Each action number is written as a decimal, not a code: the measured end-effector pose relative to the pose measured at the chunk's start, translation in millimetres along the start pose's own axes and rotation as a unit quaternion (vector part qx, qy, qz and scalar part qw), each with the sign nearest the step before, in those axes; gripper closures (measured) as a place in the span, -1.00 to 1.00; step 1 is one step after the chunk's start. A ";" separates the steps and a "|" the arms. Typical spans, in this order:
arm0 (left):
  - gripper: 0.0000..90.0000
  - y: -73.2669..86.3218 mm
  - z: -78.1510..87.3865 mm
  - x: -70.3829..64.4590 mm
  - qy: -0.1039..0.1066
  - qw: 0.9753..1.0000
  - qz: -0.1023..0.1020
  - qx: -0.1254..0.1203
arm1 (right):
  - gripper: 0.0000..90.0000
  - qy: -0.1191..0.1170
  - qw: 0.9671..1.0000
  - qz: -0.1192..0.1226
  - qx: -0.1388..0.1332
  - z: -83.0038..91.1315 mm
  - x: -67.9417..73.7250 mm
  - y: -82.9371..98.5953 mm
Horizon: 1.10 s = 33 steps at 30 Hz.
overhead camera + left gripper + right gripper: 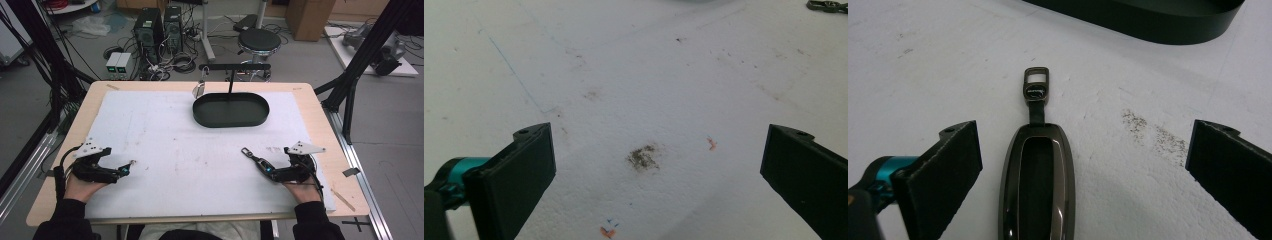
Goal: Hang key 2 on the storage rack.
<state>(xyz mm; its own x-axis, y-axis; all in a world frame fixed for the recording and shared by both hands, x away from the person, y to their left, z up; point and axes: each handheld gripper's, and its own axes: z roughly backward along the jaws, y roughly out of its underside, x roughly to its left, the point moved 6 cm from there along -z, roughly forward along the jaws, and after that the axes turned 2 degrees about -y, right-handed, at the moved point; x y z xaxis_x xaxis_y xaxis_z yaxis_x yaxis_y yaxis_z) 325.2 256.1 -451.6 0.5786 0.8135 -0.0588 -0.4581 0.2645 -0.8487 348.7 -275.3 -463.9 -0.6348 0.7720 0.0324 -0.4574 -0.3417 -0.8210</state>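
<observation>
Leftmost, left gripper (131,163) rests on the white mat (165,145), jaws wide, nothing between them. Mid-table far side: dark oval tray (231,110) under a hanger stand (234,66). Right gripper (1083,165) jaws wide, straddling the key fob (1037,175), which lies flat on the mat. Fob looks hard, glossy, likely slippery, light; best pinched across its long sides, not the loop end (1036,80).

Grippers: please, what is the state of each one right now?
Left gripper: jaws open, holding nothing.
Right gripper: jaws open, key fob lying between them, not gripped.
</observation>
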 end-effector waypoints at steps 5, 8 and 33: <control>-0.96 6.6 2.3 -3.8 0.001 1.000 -0.005 0.001 | -0.99 -0.004 1.000 0.003 0.000 0.2 4.0 -3.3; -0.96 9.7 4.1 -3.9 -0.001 1.000 -0.004 0.000 | -0.99 -0.004 1.000 0.003 0.000 2.7 5.7 -5.8; -0.96 25.9 10.8 2.9 -0.008 1.000 0.005 -0.002 | -0.99 -0.038 0.996 0.045 0.069 -35.3 22.7 -48.2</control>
<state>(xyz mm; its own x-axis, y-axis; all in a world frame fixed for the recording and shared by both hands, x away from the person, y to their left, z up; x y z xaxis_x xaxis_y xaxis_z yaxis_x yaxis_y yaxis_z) 307.8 270.9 -468.0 0.5629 0.8244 -0.0597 -0.4618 0.2539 -0.8499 378.3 -222.5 -443.7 -0.7199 0.6940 0.0103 -0.4748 -0.4815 -0.7367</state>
